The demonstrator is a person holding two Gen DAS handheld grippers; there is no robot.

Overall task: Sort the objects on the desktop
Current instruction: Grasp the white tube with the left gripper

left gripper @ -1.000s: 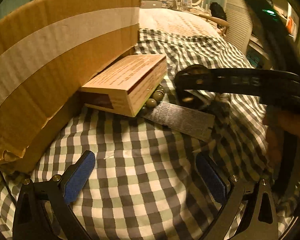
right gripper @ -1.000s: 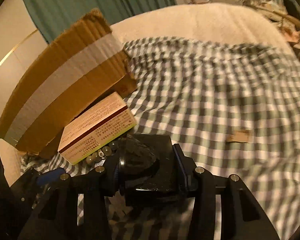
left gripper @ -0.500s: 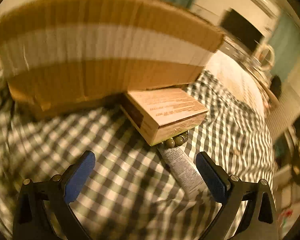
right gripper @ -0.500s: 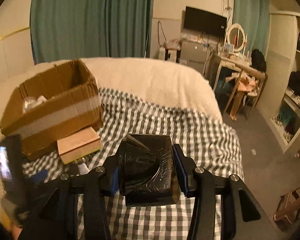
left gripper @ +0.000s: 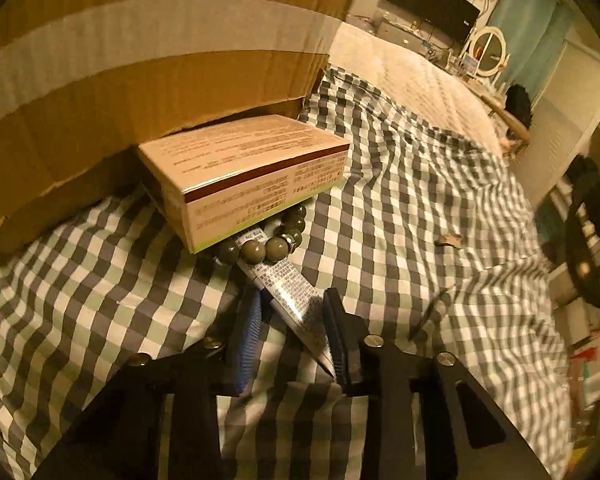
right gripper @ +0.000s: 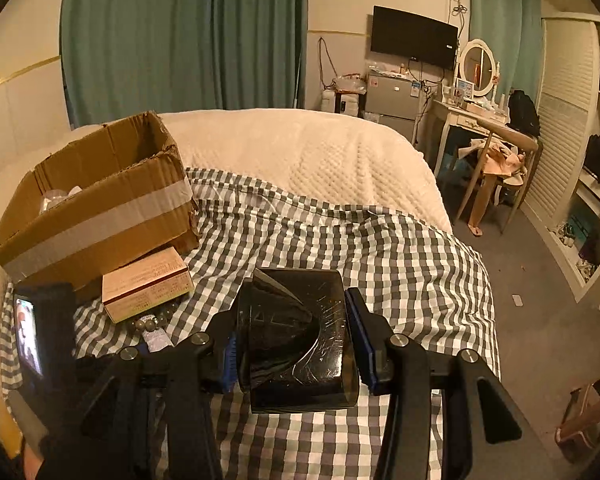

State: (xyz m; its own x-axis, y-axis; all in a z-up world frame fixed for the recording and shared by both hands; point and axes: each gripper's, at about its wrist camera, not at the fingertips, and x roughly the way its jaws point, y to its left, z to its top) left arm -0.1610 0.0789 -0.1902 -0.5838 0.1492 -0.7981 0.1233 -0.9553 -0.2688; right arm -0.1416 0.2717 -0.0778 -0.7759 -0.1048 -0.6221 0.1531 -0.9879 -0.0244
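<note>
Down on the green-and-grey checked bedspread (left gripper: pixel 400 208), the left gripper (left gripper: pixel 290 332) has its blue pads nearly closed around the flat end of a white printed tube (left gripper: pixel 290 292). Beyond it, a string of olive-green beads (left gripper: pixel 266 246) drapes over the tube, tucked under a pale pink carton (left gripper: pixel 240 172) leaning against the taped cardboard box (left gripper: pixel 140 60). Nearer, the right gripper (right gripper: pixel 292 340) clamps a glossy black block (right gripper: pixel 296 336), held above the spread.

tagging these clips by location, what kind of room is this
Most likely a bedroom in a home. The sorting happens on a bed with a checked sheet, and a dressing table with a round mirror and a wall-mounted TV stand beyond it.
</note>
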